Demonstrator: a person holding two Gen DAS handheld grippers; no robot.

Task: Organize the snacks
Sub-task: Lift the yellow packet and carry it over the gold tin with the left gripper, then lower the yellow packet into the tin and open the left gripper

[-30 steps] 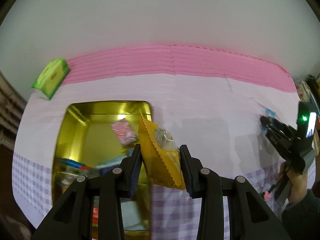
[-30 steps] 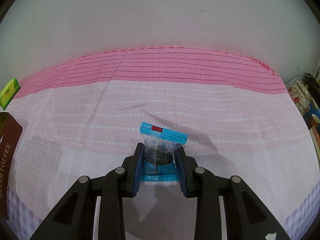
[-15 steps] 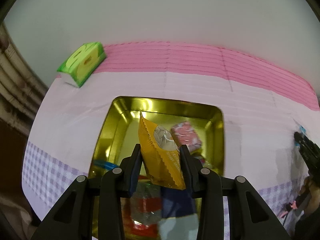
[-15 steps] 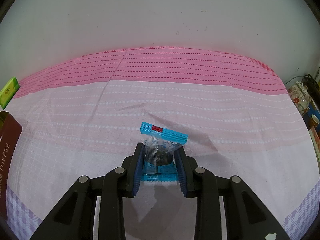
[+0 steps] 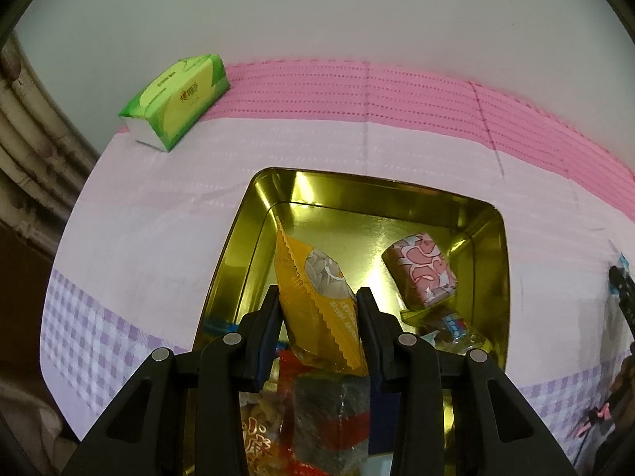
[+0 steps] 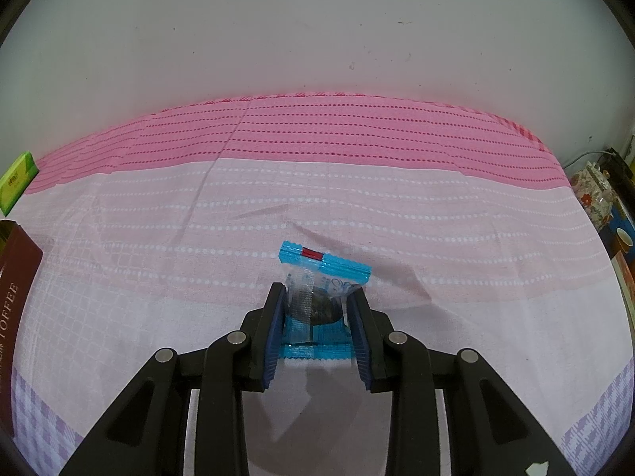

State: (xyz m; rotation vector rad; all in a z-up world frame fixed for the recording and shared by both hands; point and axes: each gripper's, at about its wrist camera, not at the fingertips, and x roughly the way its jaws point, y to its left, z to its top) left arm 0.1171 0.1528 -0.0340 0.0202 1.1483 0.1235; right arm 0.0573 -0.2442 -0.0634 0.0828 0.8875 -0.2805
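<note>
My left gripper (image 5: pixel 317 301) is shut on a yellow snack packet (image 5: pixel 321 309) with zigzag edges, held over the open gold tin (image 5: pixel 492 238). Inside the tin lie a pink patterned sweet (image 5: pixel 420 269), a red packet (image 5: pixel 293 369), a dark wrapped block (image 5: pixel 329 408) and other wrappers. My right gripper (image 6: pixel 317 297) is shut on a blue-edged clear wrapper (image 6: pixel 321 277) with a dark sweet inside, low over the pink tablecloth (image 6: pixel 436 222). At the right edge of the left wrist view the right gripper's black fingers (image 5: pixel 623 297) show.
A green tissue pack (image 5: pixel 178 99) lies at the cloth's far left corner, also the tissue pack (image 6: pixel 16 186) in the right wrist view. A brown toffee box (image 6: pixel 12 277) stands at the left. A floral teapot (image 6: pixel 595 190) and clutter sit beyond the right edge. A wall rises behind.
My left gripper has carried the yellow packet leftward from beside the tin's right wall to over its inside and sunk closer. The right gripper has kept still with its blue wrapper.
</note>
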